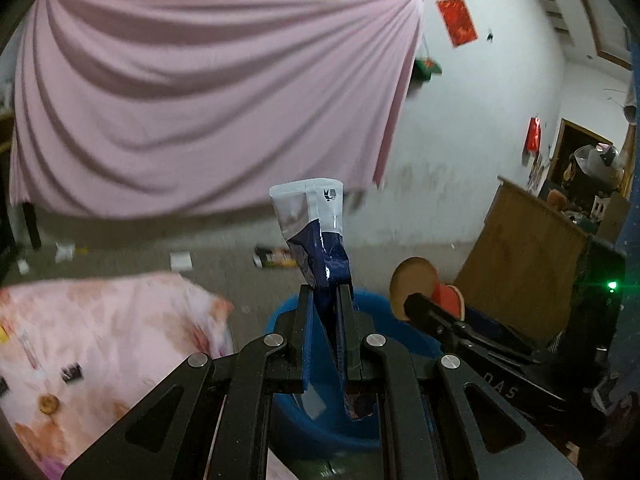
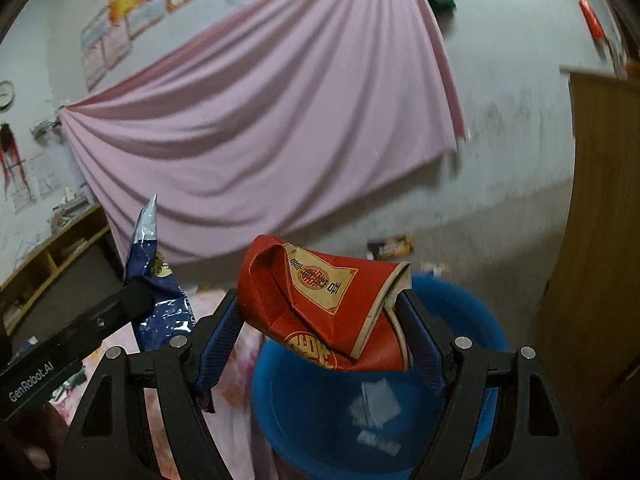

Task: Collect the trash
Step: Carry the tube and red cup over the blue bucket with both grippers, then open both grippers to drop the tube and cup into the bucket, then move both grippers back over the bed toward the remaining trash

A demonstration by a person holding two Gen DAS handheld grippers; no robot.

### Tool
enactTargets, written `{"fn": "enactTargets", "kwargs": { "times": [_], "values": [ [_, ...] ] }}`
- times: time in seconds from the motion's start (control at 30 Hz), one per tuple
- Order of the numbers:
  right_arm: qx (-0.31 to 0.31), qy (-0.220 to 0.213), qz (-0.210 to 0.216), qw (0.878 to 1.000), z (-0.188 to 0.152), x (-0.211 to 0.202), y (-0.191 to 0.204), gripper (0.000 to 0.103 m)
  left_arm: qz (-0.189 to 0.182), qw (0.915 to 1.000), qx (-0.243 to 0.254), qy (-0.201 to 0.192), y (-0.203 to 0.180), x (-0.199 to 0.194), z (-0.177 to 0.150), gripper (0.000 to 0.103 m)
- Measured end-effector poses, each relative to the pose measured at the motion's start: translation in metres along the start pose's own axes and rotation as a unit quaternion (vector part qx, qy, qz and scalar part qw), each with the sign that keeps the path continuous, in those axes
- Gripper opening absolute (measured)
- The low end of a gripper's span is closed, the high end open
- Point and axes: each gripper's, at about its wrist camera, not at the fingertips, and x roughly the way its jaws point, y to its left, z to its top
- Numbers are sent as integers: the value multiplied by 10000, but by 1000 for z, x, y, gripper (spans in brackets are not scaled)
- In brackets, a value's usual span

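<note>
My left gripper (image 1: 325, 294) is shut on a blue and white snack wrapper (image 1: 316, 236) that stands up between its fingers, above a blue plastic basin (image 1: 288, 408). My right gripper (image 2: 320, 304) is shut on a crushed red paper cup (image 2: 320, 304) held over the same blue basin (image 2: 472, 312). White scraps of paper (image 2: 374, 402) lie inside the basin. The left gripper with its wrapper (image 2: 154, 280) shows at the left of the right wrist view. The right gripper with the cup (image 1: 420, 288) shows at the right of the left wrist view.
A table with a pink floral cloth (image 1: 100, 340) stands left of the basin, with small bits on it. A wooden board (image 1: 524, 256) leans at the right. A pink sheet (image 1: 200, 100) hangs on the far wall. Litter (image 1: 276, 258) lies on the floor beyond.
</note>
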Motion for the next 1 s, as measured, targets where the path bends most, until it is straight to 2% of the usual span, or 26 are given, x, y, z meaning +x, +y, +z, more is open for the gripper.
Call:
{"fn": "enactTargets", "kwargs": {
  "times": [0.2,0.4,0.57,0.8,0.83,1.0],
  "values": [
    [209,386,-7,9990,-8,7,-12,77,-36,9990,-91,441,-2,23,1,8],
    [356,474,-39,9982,-7,8,-17,78,-25,9978,-271,607,8,21,1,9],
    [424,469,-73,9980,-3,9,-21,78,19,9970,-368,682,11,21,2,16],
    [428,341,-18,9985,-4,6,-20,78,56,9971,-533,535,19,9,4,21],
    [410,288,-2,9987,-4,5,-19,78,66,9973,-555,471,20,5,6,24],
    [122,-324,199,9992,0,-16,-2,80,111,9979,-632,-25,30,-26,12,38]
  ]
}}
